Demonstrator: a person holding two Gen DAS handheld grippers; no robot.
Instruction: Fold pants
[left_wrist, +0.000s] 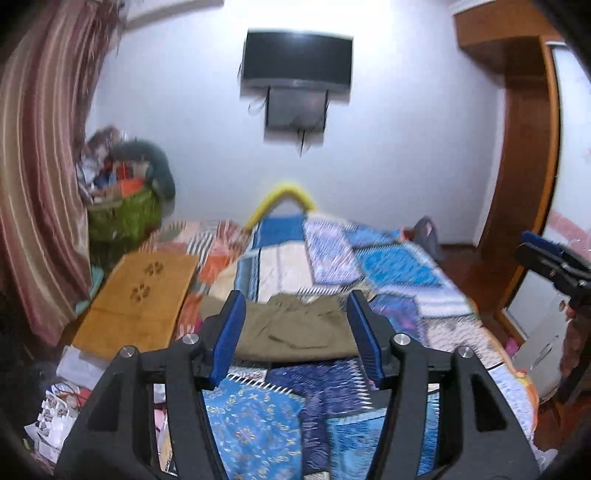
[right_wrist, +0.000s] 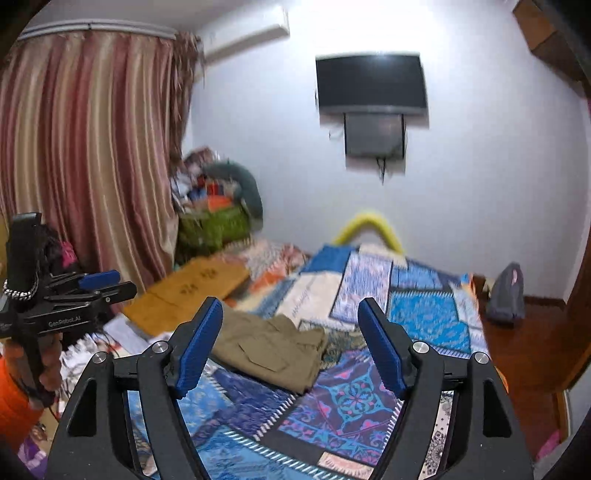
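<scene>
Hovering above the bed (left_wrist: 424, 280), both grippers sit raised and angled a little downward toward the far wall, and neither has anything in it. The left gripper (left_wrist: 297, 332) shows its blue pads (left_wrist: 229, 334) spread well apart, with only bedding and cloth visible through the gap. The right gripper (right_wrist: 291, 343) is spread wide too, its pads (right_wrist: 380, 350) clear of everything.

The olive pants (right_wrist: 273, 347) lie folded into a compact rectangle on the patchwork quilt (right_wrist: 351, 398), a flapped pocket facing up. In the right wrist view they sit at about nine o'clock from the gap's centre, partly behind the left-hand pad; in the left wrist view they run straight across between the pads, lying on the quilt below them, untouched.

At three o'clock in the left wrist view the right gripper pokes in from the edge. At nine o'clock in the right wrist view the left gripper appears side-on, held by a hand (right_wrist: 50, 363) with an orange sleeve (right_wrist: 16, 398) below it.

A tan cloth with paw prints (left_wrist: 144, 295) rests on the bed at ten o'clock from the pants. A dark television (right_wrist: 371, 83) hangs on the wall at twelve o'clock, striped curtains (right_wrist: 85, 155) fill the nine-to-eleven side, and a green basket (right_wrist: 212, 229) of clutter stands beside them.
</scene>
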